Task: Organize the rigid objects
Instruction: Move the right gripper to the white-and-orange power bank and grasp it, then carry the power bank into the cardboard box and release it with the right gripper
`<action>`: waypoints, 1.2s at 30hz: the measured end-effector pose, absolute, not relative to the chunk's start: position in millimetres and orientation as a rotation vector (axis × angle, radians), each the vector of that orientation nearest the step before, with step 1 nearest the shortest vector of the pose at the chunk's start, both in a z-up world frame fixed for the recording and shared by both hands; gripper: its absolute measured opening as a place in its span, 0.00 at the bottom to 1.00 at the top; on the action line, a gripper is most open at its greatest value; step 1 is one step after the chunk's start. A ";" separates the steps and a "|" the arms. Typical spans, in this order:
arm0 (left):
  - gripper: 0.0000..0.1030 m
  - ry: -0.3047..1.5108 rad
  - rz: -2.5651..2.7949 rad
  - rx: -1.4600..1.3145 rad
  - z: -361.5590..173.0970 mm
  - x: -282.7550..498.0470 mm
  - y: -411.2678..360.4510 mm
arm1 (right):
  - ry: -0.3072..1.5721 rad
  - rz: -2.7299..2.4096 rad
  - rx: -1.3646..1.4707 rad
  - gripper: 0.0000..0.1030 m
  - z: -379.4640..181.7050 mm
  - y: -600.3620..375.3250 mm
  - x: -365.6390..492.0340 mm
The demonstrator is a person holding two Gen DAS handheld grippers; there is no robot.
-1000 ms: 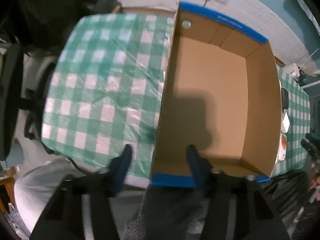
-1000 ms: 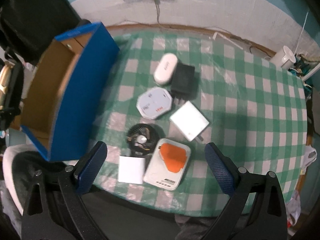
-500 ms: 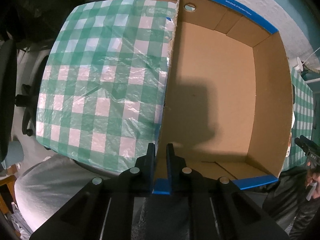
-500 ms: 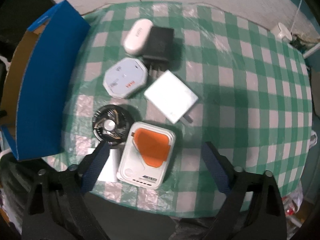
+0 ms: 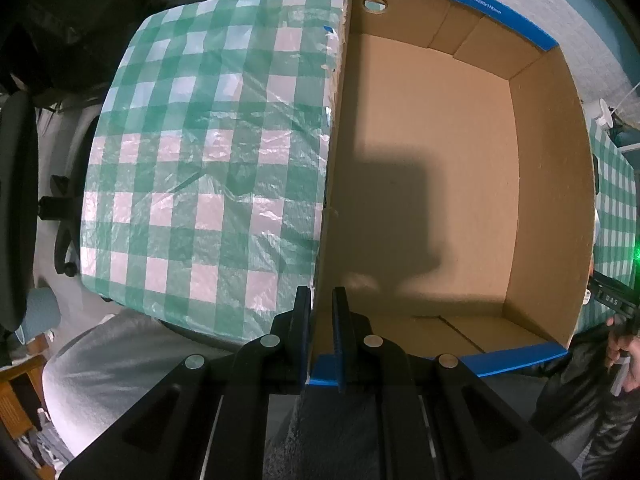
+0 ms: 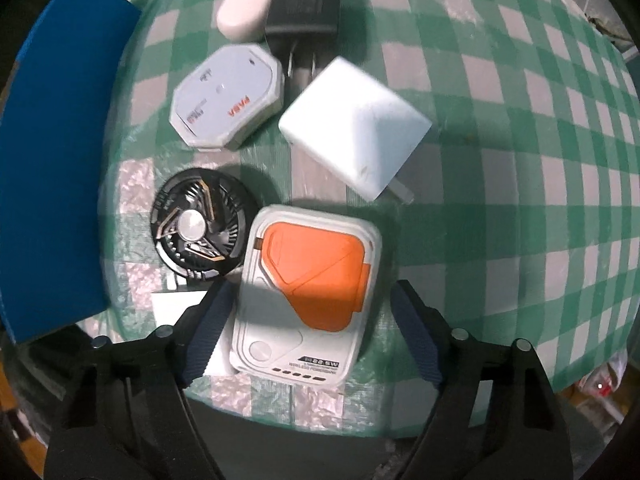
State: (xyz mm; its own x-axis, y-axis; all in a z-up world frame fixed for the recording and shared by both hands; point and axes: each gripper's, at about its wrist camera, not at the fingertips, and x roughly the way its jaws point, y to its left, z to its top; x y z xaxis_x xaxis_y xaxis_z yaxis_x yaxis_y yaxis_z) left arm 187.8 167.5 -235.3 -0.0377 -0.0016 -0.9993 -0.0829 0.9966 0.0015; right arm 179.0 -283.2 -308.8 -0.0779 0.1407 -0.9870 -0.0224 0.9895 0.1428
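Both grippers point straight down over a table with a green checked cloth (image 5: 200, 168). The left gripper (image 5: 321, 332) hangs over the near corner of the open cardboard box (image 5: 432, 184), whose floor is bare but for a shadow. The right gripper (image 6: 310, 332) hangs above a cluster of small devices beside the box's blue outer wall (image 6: 52, 184). A white card (image 6: 176, 306) lies partly hidden under the right gripper's left finger, and the box's far wall is cut off at the top in the left view. The left jaws are pinched tight on the box's side wall, one finger inside, one outside. The right jaws have just been closing and stand partly apart astride the white-and-orange power bank (image 6: 308, 292); the left pad sits right at its edge, the right pad clear of it. Just beyond it lie a black fan (image 6: 200, 228), a white charger (image 6: 352, 132), an octagonal white case (image 6: 226, 98), a black adapter (image 6: 302, 2) and a white oval case (image 6: 248, 0).
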 end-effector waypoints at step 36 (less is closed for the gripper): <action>0.10 1.602 0.028 -0.035 -237.7 180.2 162.7 | 1.529 0.234 -0.036 0.62 -269.0 -269.0 162.1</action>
State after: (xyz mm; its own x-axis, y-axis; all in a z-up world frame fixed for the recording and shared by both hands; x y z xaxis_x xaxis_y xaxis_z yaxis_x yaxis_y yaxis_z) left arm 180.2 162.7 -237.7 -0.0316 -0.0048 -0.9995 -0.0402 0.9992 -0.0035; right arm 162.1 -269.0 -269.0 0.0242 0.1288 -0.9914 -0.1740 0.9771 0.1227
